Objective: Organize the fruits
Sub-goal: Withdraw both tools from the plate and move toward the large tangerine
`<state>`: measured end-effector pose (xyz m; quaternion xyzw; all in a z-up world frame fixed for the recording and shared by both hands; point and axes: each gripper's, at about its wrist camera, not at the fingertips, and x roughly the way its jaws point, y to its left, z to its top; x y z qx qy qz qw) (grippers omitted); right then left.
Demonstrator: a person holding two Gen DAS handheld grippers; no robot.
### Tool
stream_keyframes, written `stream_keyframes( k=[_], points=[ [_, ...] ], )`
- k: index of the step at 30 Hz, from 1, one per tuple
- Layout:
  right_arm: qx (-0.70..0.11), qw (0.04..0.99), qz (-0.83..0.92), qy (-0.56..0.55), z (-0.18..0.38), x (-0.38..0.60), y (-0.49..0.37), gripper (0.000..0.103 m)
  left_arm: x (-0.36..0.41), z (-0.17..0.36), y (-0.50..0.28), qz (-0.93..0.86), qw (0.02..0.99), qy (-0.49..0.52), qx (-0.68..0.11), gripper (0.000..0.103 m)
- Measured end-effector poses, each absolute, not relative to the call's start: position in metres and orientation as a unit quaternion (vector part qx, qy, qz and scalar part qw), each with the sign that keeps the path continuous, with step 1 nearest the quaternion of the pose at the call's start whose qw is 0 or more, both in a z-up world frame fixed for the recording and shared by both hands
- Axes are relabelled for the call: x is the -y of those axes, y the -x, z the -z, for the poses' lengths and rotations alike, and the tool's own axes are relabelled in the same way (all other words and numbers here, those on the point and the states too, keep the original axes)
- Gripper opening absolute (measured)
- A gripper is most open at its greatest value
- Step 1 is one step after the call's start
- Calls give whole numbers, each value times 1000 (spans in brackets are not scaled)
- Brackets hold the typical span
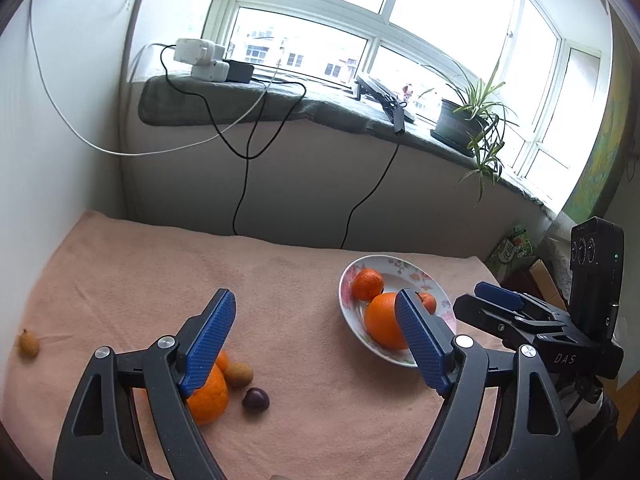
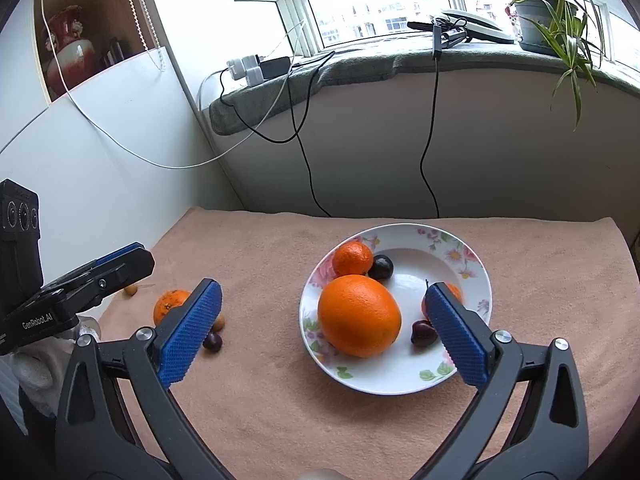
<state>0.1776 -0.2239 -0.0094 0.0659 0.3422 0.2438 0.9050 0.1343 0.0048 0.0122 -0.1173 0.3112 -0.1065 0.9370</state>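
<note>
A flowered white plate on the pink cloth holds a large orange, a mandarin, two dark plums and a small mandarin half hidden by a finger. My right gripper hovers open above the plate, its pads clear of the large orange. To the left, my left gripper stands open over bare cloth. Beside its left finger lie an orange, a loquat and a dark plum. The plate lies just past its right finger.
A lone loquat lies at the cloth's far left edge. A white wall borders the left side. Behind the table a padded windowsill carries chargers, hanging cables and a potted plant. The right gripper shows at the plate's right.
</note>
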Motion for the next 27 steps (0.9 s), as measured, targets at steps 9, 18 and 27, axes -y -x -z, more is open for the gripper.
stream_keyframes(
  k=[9,18,27],
  points=[
    [-349,894,-276,-53,11,192,-170,103,-51,-2,-110,61,938,136,-314,82],
    [-365,876,-311,-45,19,155,-169,103,-87,20,-87,28,931,159,-328,82],
    [-400,845,-354,-40,32,113,-175,103,-100,49,-77,18,919,174,-354,82]
  ],
)
